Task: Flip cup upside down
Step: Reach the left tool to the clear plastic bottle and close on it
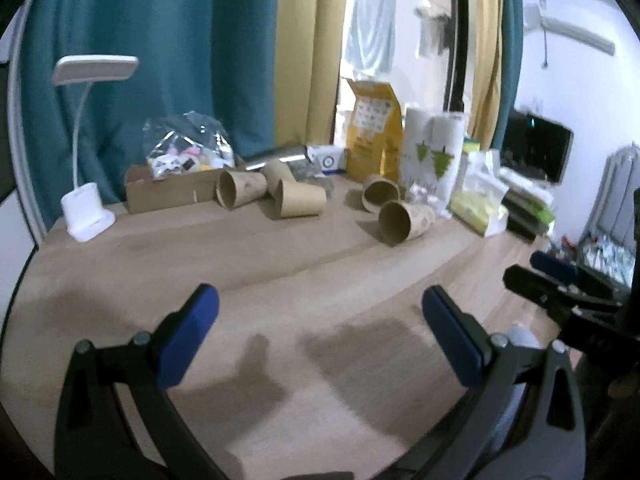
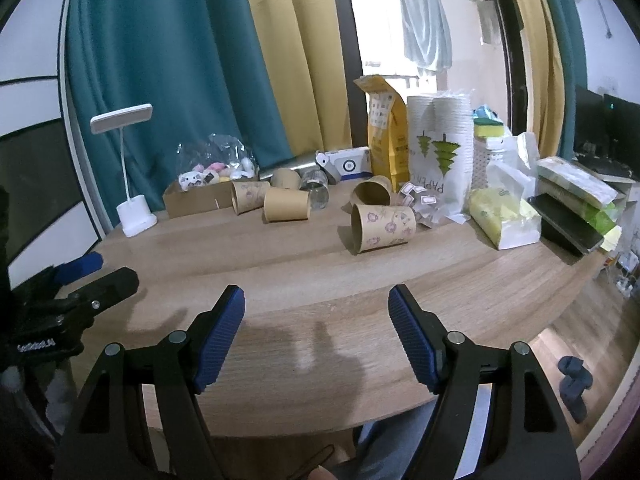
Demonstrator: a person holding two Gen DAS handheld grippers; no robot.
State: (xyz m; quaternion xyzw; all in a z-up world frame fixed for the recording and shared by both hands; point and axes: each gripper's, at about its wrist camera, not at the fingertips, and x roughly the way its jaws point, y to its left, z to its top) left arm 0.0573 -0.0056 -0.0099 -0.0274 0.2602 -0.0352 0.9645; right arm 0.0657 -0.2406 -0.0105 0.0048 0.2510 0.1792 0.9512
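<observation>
Several brown paper cups lie on their sides on the wooden table (image 2: 280, 272). The nearest cup (image 2: 382, 227), printed with small flowers, also shows in the left wrist view (image 1: 404, 222). Another cup (image 2: 372, 191) lies just behind it. Three more cups (image 2: 286, 205) lie in a cluster further left, which the left wrist view (image 1: 298, 198) shows too. My left gripper (image 1: 320, 304) is open and empty above the table's near part. My right gripper (image 2: 316, 304) is open and empty, well short of the nearest cup.
A white desk lamp (image 2: 134, 208) stands at the back left beside a cardboard box (image 2: 196, 198). A yellow bag (image 2: 386, 136), a sleeve of stacked cups (image 2: 440, 152) and food packets (image 2: 504, 216) crowd the back right. A clear glass (image 2: 316, 190) stands behind the cluster.
</observation>
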